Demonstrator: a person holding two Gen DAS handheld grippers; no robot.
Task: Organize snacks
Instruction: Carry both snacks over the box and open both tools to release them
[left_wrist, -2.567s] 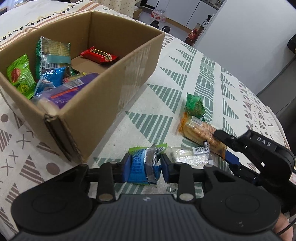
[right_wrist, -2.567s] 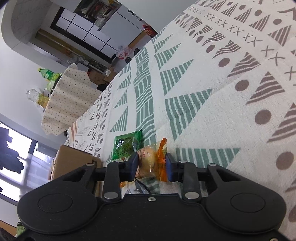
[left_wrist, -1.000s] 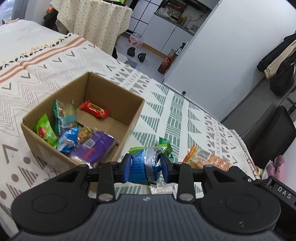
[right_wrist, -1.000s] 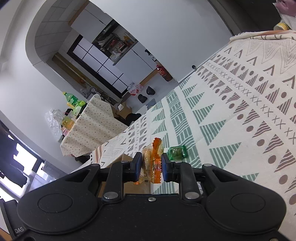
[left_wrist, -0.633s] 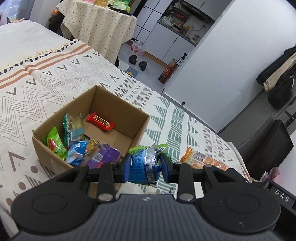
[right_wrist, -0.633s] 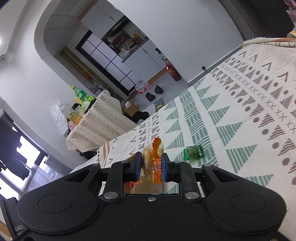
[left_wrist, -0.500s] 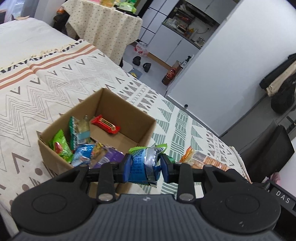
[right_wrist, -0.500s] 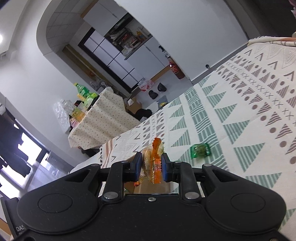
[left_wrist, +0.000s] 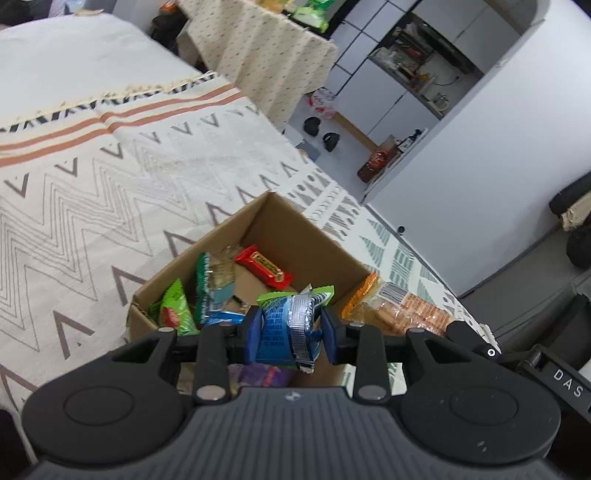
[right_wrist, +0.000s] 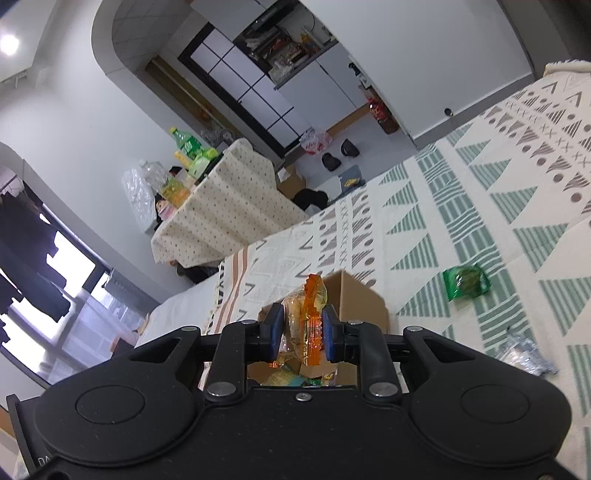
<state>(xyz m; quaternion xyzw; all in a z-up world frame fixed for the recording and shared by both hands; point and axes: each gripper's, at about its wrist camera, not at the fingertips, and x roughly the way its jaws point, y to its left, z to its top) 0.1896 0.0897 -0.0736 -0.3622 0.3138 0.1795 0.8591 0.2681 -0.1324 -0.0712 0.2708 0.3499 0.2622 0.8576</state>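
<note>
Patterned cloth spreads beneath the cardboard box (left_wrist: 334, 254), above which the left claw (left_wrist: 291, 332) grips a blue snack packet (left_wrist: 286, 326) and the right claw (right_wrist: 303, 328) an orange one (right_wrist: 306, 314) (both seemingly poised for dropping in).

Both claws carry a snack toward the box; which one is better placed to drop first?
Probably the left. The left claw holds the blue packet apparently over the cardboard box opening. The right claw, gripping the orange packet, seems nearer the box's rim.

Blue packet (left_wrist: 286, 328), orange packet (right_wrist: 304, 321) held above open snack-filled box (left_wrist: 314, 240).
</note>
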